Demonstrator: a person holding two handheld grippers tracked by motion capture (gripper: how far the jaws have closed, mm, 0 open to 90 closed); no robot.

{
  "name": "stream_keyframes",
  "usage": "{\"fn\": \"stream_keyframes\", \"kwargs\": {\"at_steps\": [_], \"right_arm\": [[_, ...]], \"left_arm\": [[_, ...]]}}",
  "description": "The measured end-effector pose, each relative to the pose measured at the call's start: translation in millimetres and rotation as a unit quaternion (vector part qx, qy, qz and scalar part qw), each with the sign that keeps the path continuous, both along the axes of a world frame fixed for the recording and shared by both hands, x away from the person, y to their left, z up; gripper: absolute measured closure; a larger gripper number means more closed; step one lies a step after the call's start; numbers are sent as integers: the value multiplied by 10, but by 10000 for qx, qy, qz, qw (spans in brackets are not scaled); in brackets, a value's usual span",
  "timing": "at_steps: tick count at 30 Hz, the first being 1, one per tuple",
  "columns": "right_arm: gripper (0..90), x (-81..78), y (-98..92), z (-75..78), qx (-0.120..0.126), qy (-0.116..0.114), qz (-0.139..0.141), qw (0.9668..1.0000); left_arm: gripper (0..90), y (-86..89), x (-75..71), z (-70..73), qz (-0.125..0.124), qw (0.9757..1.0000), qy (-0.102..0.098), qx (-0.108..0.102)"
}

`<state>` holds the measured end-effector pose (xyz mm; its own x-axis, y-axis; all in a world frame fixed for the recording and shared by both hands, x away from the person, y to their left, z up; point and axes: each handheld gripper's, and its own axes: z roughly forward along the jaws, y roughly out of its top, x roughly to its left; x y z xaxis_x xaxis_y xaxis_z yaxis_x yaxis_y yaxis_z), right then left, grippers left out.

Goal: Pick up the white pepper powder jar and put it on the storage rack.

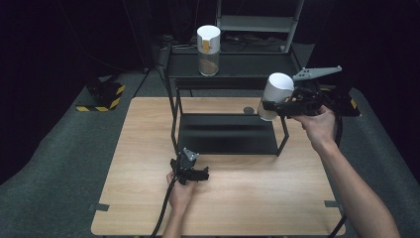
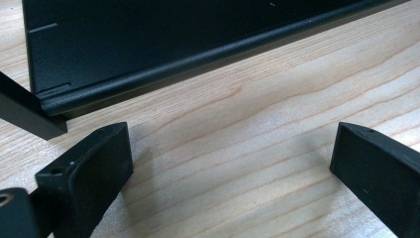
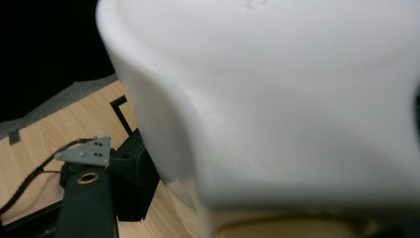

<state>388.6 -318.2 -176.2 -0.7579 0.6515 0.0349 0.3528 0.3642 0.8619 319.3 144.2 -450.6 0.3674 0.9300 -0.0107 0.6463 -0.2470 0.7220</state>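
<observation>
In the high view, the right gripper (image 1: pixel 267 105) sat at the right of the frame, above the right end of the black metal two-tier rack (image 1: pixel 228 134). It was clamped on a white cylindrical paper cup (image 1: pixel 275 94), which hung tilted in the air beside the rack's upper shelf. A second white cylinder with a brown lower part (image 1: pixel 208 49) stood upright on that upper shelf, in the upper middle of the frame. A small dark round disc (image 1: pixel 248 110) lay on the light wooden tabletop (image 1: pixel 247 198) behind the rack. The left gripper (image 1: pixel 200 174) rested low at the lower centre of the frame, just in front of the rack.

In the left gripper view, the two black jaws stood wide apart with bare wood grain between them, and the rack's bottom tray (image 2: pixel 173 44) crossed the upper part of the frame.

In the right gripper view, the white cup (image 3: pixel 277 99) loomed close and blurred across most of the frame. The left gripper (image 3: pixel 124 173) with its grey plate showed at the lower left.
</observation>
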Motion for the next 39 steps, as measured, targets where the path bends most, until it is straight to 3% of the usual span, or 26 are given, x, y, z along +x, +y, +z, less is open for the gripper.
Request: {"fn": "stream_keyframes", "kwargs": {"at_steps": [10,19,33,39], "right_arm": [[300,95,-6,297,264,70,12,9996],[300,163,36,535,182,59,-38,9998],[300,366,190,778,78,121,-436,9989],[300,496,357,828,-75,180,-656,9977]], "left_arm": [[28,-5,-3,-1,16,10000,-5,-3],[28,-5,-1,4,8,10000,6,17],[28,-5,-2,1,16,10000,2,-1],[28,-5,-2,0,16,10000,-1,-4]]}}
